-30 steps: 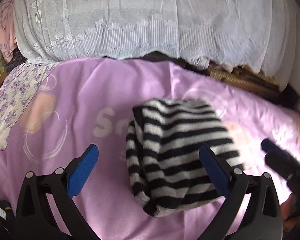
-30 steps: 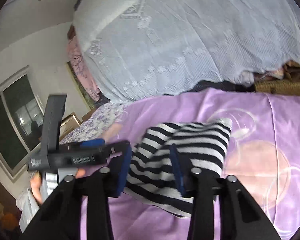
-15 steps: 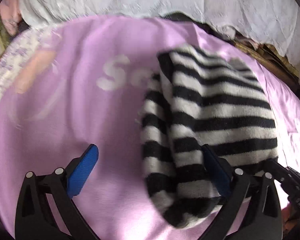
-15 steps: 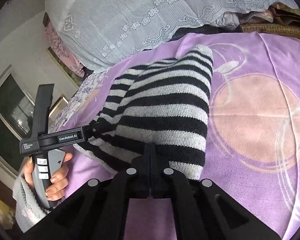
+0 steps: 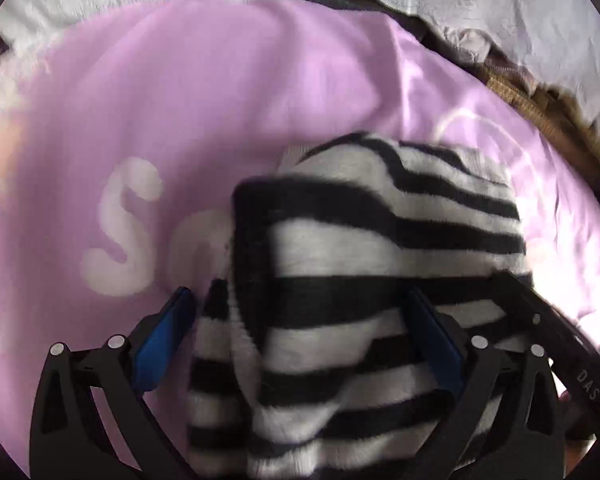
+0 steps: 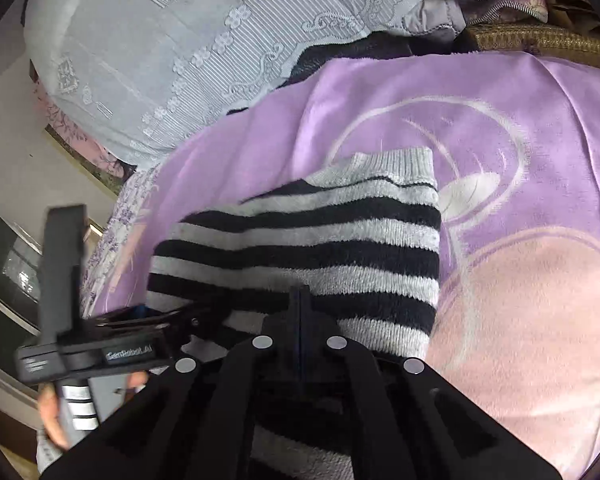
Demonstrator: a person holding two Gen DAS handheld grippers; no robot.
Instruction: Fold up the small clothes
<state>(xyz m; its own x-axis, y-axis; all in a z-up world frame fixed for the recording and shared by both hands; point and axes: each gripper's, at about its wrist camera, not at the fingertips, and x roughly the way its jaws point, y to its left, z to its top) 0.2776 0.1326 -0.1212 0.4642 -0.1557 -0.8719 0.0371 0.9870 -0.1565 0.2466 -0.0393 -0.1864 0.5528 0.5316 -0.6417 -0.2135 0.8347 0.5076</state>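
The black-and-white striped knit garment lies folded on a lilac blanket spread over a bed, its ribbed pale cuff end pointing toward 12 o'clock in the right wrist view. In the left wrist view the same garment bulges up in the lower middle of the frame, its near edge blurred.

The right hand-held gripper has its jaws pressed together, pinching the near edge of the striped fabric at 6 o'clock of the garment. The left hand-held gripper stands with its blue pads spread wide, the garment's thick fold lying between them (whether the pads actually press on the knit I cannot tell; the left one looks just beside it).

The left tool also shows in the right wrist view at 8 o'clock, held by a person's hand. White lettering marks the blanket at 9 o'clock of the garment. Beyond the blanket, toward 12 o'clock, hangs a white lace cover.
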